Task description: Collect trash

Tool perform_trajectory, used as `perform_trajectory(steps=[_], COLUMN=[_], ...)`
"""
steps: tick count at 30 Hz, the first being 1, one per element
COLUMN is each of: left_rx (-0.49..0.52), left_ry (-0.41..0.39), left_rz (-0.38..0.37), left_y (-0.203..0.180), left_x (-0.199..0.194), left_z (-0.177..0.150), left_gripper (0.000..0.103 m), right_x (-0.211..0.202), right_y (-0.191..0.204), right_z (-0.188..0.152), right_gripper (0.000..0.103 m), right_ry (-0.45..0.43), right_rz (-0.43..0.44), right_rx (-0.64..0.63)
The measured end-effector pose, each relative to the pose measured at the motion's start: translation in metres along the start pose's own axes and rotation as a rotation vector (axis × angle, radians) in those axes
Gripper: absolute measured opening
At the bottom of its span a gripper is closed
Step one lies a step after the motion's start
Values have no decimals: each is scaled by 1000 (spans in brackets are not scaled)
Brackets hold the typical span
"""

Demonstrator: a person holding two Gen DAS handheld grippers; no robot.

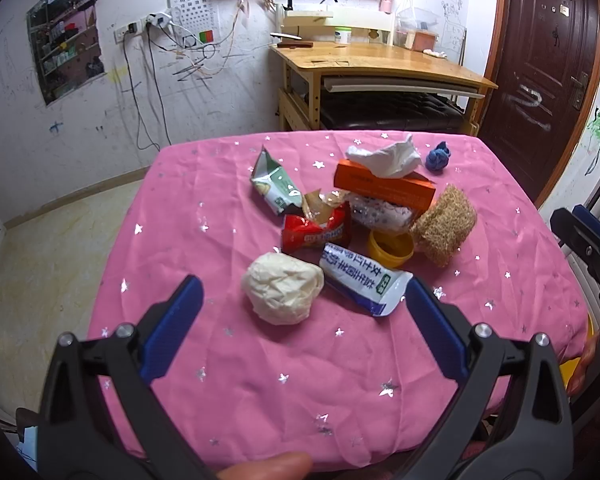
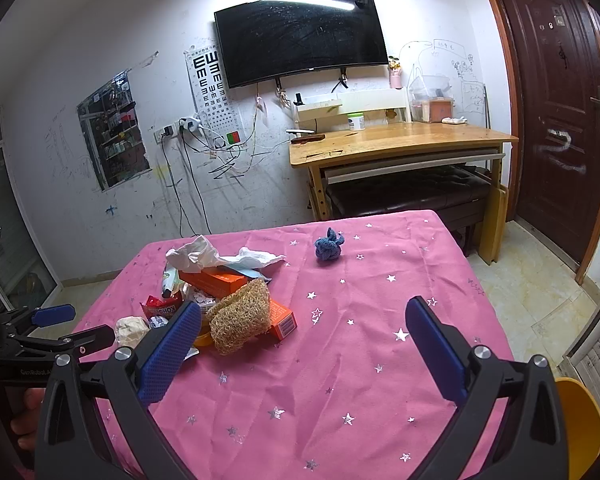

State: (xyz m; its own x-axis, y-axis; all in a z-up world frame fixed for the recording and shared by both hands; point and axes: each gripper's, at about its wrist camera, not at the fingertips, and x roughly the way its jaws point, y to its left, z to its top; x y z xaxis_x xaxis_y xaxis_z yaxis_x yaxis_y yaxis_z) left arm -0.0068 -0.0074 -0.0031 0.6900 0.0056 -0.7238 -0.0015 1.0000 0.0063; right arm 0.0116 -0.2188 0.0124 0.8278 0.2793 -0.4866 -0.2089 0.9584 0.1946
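Observation:
A heap of trash lies on the pink star-print tablecloth. Nearest my open left gripper are a crumpled white paper ball and a white-and-blue wrapper. Behind them sit a red snack packet, a green-white pouch, a yellow lid, a straw-coloured loofah, an orange box topped by a white tissue, and a blue crumpled ball. My right gripper hangs open over bare cloth, right of the loofah and well short of the blue ball.
A wooden desk with a dark bench under it stands against the far wall, beside a brown door. A yellow bin shows at the table's right front corner. Tiled floor lies left and right of the table.

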Motion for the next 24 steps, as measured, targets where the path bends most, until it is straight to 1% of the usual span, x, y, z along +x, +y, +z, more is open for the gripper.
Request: perform_trajectory(steps=[24], left_rx=[-5], left_ry=[11], left_rz=[0], left_y=[2], left_x=[8], left_z=[-3], left_gripper=[97], right_x=[0], right_y=[1], right_z=[0], right_gripper=[96], right_ry=[0], right_rz=[0], right_rx=[0])
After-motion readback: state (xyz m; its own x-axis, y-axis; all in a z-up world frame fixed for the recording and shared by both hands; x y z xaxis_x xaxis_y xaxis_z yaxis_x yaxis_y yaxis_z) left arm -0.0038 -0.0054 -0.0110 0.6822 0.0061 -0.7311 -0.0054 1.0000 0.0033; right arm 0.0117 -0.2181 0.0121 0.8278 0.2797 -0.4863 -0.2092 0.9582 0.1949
